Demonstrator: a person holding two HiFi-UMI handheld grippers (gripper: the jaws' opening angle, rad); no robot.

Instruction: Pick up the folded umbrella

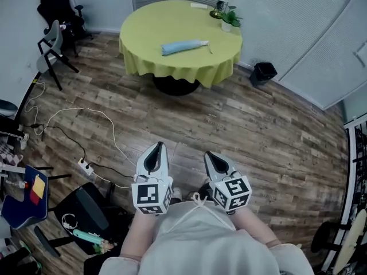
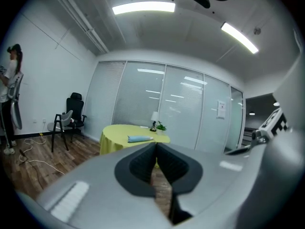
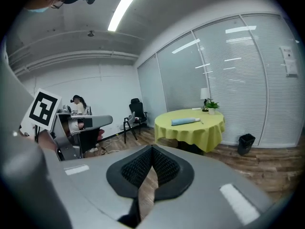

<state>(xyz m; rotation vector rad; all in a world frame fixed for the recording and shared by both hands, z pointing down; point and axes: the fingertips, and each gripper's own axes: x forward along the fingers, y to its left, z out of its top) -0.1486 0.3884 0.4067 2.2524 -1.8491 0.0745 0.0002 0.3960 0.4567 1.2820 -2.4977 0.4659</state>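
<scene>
The folded umbrella point(image 1: 184, 47), light blue, lies flat on a round table with a yellow-green cloth point(image 1: 155, 22) at the far side of the room. It also shows in the left gripper view as the umbrella point(image 2: 140, 138) and in the right gripper view as the umbrella point(image 3: 185, 121). My left gripper point(image 1: 155, 148) and right gripper point(image 1: 213, 157) hang side by side over the wooden floor, well short of the table. Both are shut with nothing between the jaws; the left gripper point(image 2: 155, 146) and the right gripper point(image 3: 151, 150) point toward the table.
A lamp and a small potted plant point(image 1: 230, 19) stand at the table's back edge. A black bin point(image 1: 263, 72) sits right of the table. Chairs point(image 1: 53, 47) stand at the left wall, cables and a power strip point(image 1: 85, 165) trail over the floor. A seated person point(image 3: 76, 109) is at a desk.
</scene>
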